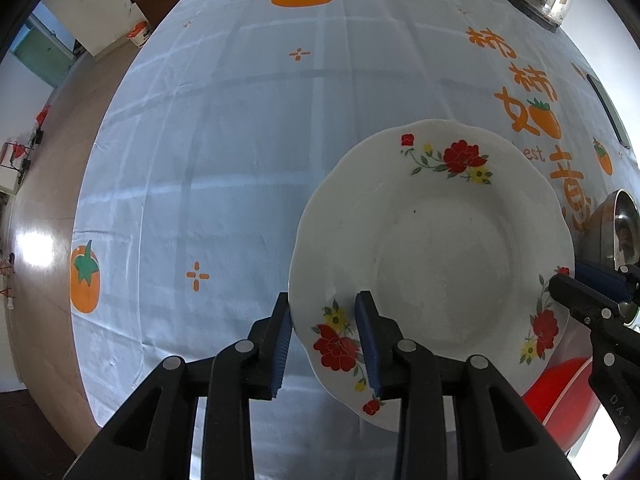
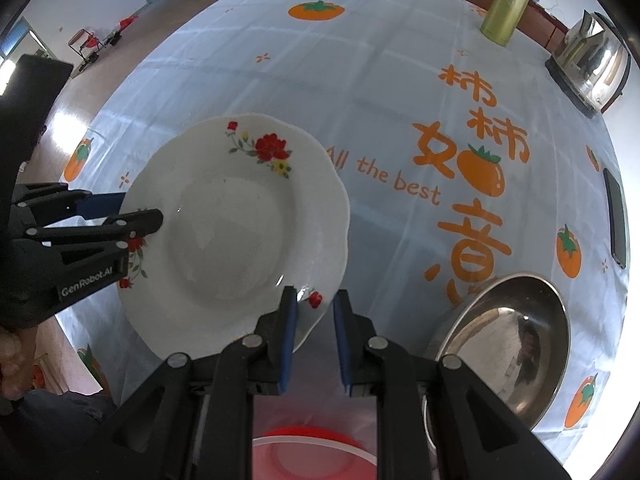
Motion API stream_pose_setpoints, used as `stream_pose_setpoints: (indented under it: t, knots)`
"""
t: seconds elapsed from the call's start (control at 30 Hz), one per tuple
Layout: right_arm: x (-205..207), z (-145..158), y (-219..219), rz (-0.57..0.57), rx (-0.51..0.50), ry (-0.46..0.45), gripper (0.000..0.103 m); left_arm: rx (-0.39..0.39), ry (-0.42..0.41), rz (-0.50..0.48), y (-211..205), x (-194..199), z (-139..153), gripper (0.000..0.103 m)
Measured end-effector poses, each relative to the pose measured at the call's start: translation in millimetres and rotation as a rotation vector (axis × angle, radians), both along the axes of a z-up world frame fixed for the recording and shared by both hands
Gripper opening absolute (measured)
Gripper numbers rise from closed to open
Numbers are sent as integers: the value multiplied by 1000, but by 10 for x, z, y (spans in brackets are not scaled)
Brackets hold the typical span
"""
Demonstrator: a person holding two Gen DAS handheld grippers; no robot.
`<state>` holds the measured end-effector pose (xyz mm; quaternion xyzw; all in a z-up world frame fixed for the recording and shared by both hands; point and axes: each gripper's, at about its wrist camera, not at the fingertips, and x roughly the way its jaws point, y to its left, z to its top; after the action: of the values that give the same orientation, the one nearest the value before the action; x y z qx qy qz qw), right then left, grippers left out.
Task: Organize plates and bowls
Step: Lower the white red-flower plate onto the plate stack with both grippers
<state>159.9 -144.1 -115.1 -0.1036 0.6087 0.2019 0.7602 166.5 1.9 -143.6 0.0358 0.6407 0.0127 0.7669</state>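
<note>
One plate in hand, nothing stacked yet.

Left wrist view: the left gripper [image 1: 326,340], half open, straddles the flowered plate [image 1: 436,248] at lower centre; whether it presses is unclear. Right wrist view: the right gripper [image 2: 314,340], nearly closed, pinches the plate's near rim; the steel bowl [image 2: 508,344] lower right and the red bowl [image 2: 312,452] at bottom edge seemingly await sorting.

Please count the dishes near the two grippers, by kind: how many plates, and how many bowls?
Plates: 1, the white flowered plate.
Bowls: 2, the steel bowl and the red bowl, which is partly hidden under the gripper.
Total: 3 dishes.
</note>
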Motion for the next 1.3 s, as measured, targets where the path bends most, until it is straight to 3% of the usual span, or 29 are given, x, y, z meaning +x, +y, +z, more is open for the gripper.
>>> stream_pose_setpoints:
  t: [1.3]
  knots:
    - [-46, -41, 2, -9, 20, -18, 19, 35, -40, 6, -49, -55, 25, 37]
